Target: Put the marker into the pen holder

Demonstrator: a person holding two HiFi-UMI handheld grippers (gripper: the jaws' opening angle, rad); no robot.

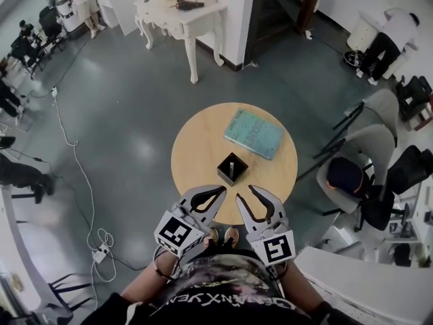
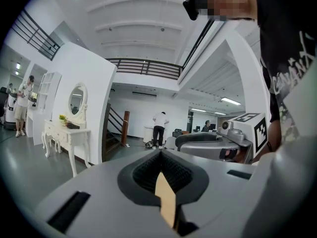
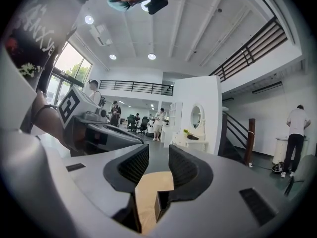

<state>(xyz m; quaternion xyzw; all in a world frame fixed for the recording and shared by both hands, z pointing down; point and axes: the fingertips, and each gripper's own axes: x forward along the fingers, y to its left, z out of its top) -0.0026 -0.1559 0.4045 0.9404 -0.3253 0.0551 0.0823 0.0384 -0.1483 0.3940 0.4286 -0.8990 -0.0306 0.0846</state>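
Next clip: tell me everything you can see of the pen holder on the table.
The pen holder is a small black box, square in plan and open at the top; its material cannot be told. It stands upright on the round wooden table, near the middle, apart from the teal book beyond it. A pale slender stick, probably the marker, stands inside. Nothing else touches it.
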